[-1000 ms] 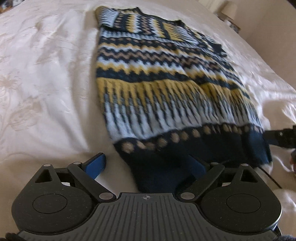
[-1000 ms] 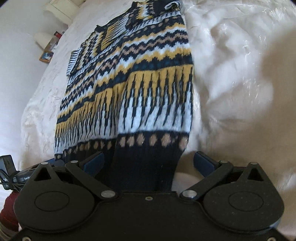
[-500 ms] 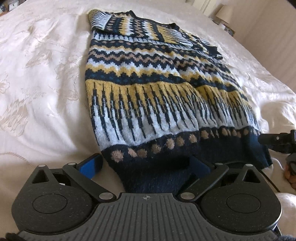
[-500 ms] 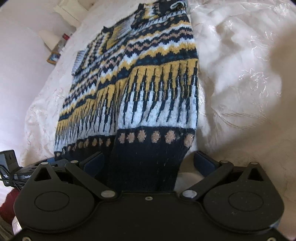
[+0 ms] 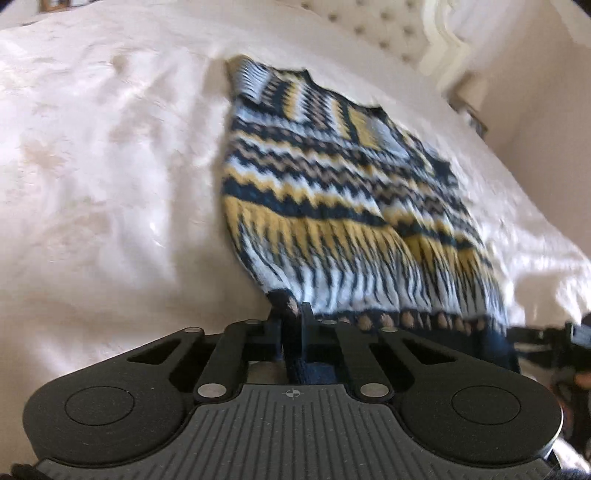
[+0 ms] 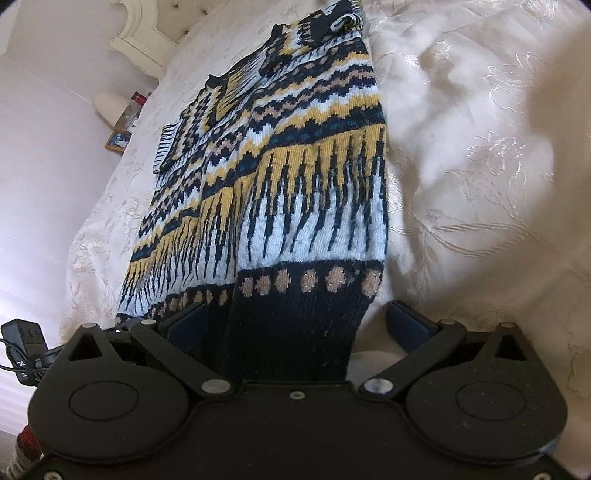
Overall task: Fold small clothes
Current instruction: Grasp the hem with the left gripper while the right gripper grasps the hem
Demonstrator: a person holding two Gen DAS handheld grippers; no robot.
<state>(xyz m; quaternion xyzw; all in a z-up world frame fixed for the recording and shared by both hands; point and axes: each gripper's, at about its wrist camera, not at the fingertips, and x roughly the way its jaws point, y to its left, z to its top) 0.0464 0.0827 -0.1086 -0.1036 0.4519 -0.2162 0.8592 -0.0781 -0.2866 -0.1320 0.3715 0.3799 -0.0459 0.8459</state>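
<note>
A knitted sweater (image 5: 332, 206) with navy, yellow and pale blue bands lies flat on the bed, its navy hem nearest me. My left gripper (image 5: 291, 321) has its jaws closing tight on the hem's left corner, which bunches up between the fingers. In the right wrist view the sweater (image 6: 295, 184) runs away from me, and its navy hem lies between the wide-spread fingers of my right gripper (image 6: 295, 325). The blue pads (image 6: 406, 325) stand off the cloth on both sides.
A cream embroidered bedcover (image 5: 110, 184) surrounds the sweater. A tufted headboard (image 5: 369, 33) is at the far end. A lamp (image 6: 109, 105) and small items stand beside the bed. A black device with cables (image 6: 22, 339) sits at the left edge.
My left gripper's jaws went from wide open to pinched on the hem's left corner, and that view has tipped up and blurred. The right gripper stays open around the hem.
</note>
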